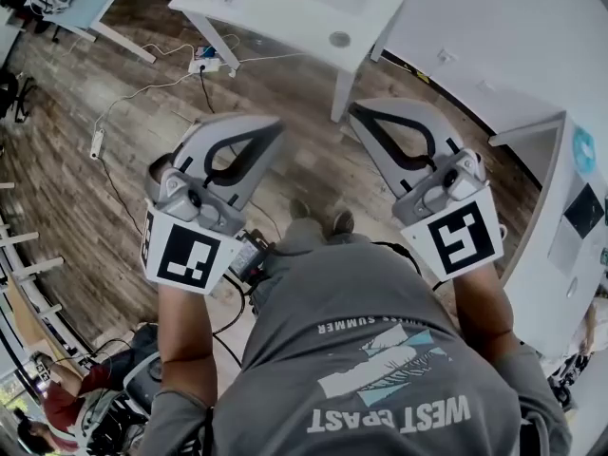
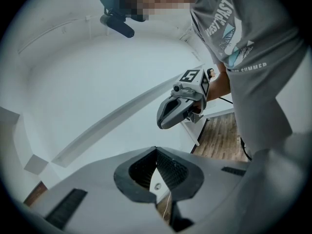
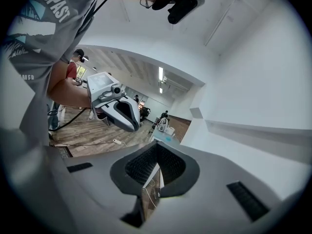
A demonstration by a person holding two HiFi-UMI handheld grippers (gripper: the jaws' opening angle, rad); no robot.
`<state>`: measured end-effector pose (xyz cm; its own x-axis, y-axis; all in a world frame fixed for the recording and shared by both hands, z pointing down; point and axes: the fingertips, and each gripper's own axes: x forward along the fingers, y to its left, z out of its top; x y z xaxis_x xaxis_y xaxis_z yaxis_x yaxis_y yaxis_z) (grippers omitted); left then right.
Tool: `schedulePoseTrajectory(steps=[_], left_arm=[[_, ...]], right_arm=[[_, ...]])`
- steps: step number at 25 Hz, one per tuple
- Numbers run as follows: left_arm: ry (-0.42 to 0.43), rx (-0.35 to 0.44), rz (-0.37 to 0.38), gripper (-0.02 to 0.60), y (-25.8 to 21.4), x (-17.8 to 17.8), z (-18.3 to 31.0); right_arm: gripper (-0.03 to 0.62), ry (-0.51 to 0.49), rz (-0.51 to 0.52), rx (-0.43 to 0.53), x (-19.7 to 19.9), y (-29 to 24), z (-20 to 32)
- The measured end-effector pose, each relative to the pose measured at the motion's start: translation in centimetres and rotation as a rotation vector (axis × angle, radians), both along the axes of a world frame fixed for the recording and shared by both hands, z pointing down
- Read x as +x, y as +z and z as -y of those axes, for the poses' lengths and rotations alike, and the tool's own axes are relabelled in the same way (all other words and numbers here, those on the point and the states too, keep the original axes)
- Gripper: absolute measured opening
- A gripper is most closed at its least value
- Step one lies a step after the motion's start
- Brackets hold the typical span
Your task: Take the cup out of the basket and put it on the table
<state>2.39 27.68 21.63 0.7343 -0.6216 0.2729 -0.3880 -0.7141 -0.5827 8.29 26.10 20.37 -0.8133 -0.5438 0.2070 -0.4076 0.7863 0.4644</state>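
I have both tongs raised in front of my chest rather than at any work surface. That reads to me as a ready or carrying posture, not a reach. The left gripper (image 1: 273,126) has its jaws drawn together, tips meeting, and its own view shows only the open slit behind the tips with nothing between the pads. The right gripper (image 1: 354,111) is the same: jaws together, and only a sliver of the room shows through the gap. They sit side by side and apart from each other, marker cubes toward me, tips angled forward and down over the wooden floor (image 1: 285,160). I judge that keeps them clear of my body and of the furniture. The cup is in none of the three views, and neither is the basket, so I cannot place either one. A white table (image 1: 285,3) stands ahead, its near corner and one leg over the floor by a power strip (image 1: 205,64) and loose cables. Another white table (image 1: 556,255) runs along my right side. Either could be where the cup ends up, but I cannot tell which. The task looks not yet begun. My next move would be to bring the basket into sight before parting either pair of jaws.
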Motion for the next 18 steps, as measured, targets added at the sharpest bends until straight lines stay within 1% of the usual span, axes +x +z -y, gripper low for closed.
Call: schedulePoseTrajectory(steps=[6, 10, 14, 18], left_arm=[[0.024, -0.002, -0.009, 0.009, 0.5, -2.4, 2.9], [0.045, 0.018, -0.040, 0.009, -0.1, -4.6, 4.5], [0.064, 0.014, -0.032, 0.009, 0.0, -6.9, 5.6], [0.075, 0.019, -0.034, 0.009, 0.2, -8.3, 6.8]], right_arm=[[0.011, 0.033, -0.008, -0.007, -2.2, 0.4, 2.6], [0.011, 0.056, -0.020, 0.004, -4.5, 0.0, 4.3], [0.011, 0.074, -0.031, 0.014, -6.7, -0.2, 5.5], [0.011, 0.088, -0.042, 0.031, -8.0, -0.5, 6.7]])
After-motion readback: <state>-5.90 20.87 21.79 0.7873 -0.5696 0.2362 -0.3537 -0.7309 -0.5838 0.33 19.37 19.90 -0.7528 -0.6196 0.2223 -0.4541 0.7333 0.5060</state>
